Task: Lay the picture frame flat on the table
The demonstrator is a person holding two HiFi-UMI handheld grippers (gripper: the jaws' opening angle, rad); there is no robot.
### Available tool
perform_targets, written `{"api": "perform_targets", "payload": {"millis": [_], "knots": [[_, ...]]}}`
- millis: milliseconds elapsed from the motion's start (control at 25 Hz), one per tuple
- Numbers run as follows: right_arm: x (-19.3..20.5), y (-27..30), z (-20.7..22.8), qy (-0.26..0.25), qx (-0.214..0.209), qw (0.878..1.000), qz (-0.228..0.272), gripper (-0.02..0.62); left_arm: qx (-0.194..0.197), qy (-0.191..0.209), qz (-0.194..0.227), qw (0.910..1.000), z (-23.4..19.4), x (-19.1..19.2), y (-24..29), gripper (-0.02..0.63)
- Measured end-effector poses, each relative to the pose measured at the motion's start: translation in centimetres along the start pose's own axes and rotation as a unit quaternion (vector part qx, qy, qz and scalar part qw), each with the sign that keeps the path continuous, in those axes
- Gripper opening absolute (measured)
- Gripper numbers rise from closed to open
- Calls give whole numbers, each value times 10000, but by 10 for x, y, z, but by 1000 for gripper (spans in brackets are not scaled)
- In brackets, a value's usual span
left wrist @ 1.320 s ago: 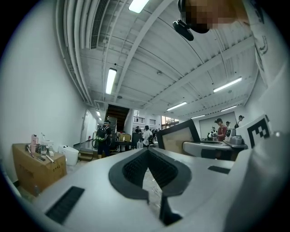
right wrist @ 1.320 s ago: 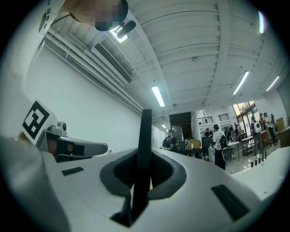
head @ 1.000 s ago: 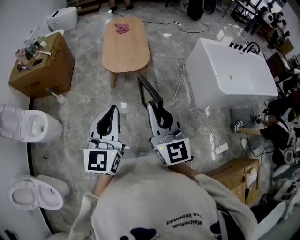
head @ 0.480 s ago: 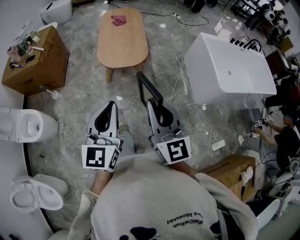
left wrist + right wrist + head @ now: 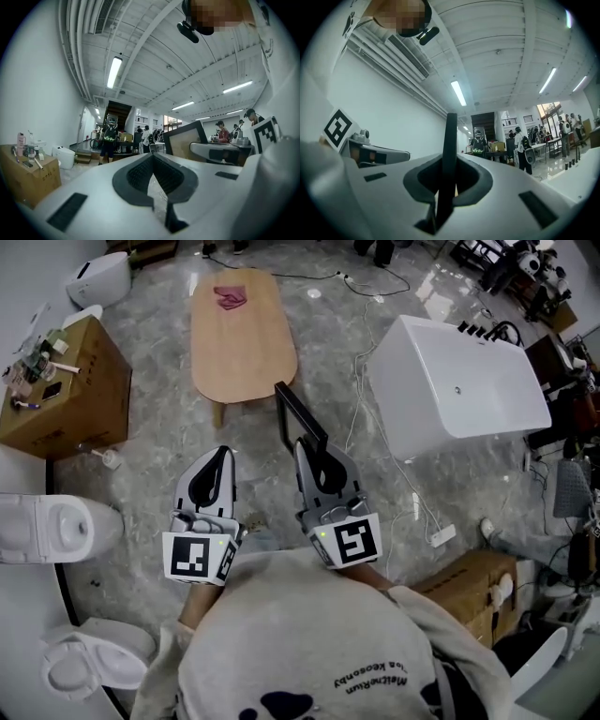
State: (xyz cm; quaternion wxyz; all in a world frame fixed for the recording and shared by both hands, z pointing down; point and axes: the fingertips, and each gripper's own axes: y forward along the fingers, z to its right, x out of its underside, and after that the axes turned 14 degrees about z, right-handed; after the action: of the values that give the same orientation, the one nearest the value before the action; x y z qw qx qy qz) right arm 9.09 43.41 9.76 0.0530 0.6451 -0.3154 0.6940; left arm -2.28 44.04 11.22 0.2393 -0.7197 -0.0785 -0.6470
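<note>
Head view: the flat picture frame with the thin black rim (image 5: 298,418) stands on edge in my right gripper (image 5: 302,448). It is out over the marble floor (image 5: 169,442) just off the near right corner of the long oval wooden table (image 5: 242,334). I cannot tell whether it touches the table. In the right gripper view the frame's dark edge (image 5: 450,136) runs upright through the jaws, which pinch it from both sides.

My left gripper (image 5: 223,457) is on the near side of the table too, just beside the right one and level with it. In the left gripper view its jaws (image 5: 153,156) are pressed together with nothing in them, and the frame's tan face (image 5: 187,140) shows to the right.

A crumpled pink cloth (image 5: 231,296) lies at the table's far end. A white rectangular bathtub (image 5: 459,385) stands right of the table, and a brown cardboard box (image 5: 66,390) stands to its left.
</note>
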Motion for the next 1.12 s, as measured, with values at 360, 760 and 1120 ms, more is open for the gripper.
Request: {"api": "perform_targets", "payload": {"millis": [360,760,1120], "knots": [[24,41,-5,-120,235,9996,-103,35,271,-200,-6,9994,-44,13,31,8],[38,56,9,-143,406,9988,-236,35,259,-366,-107,9989,-63,29,47,8],[62,102,34,18,266,9995,-154,35,192,-330,-120,9992,-87,46,89,8]]}}
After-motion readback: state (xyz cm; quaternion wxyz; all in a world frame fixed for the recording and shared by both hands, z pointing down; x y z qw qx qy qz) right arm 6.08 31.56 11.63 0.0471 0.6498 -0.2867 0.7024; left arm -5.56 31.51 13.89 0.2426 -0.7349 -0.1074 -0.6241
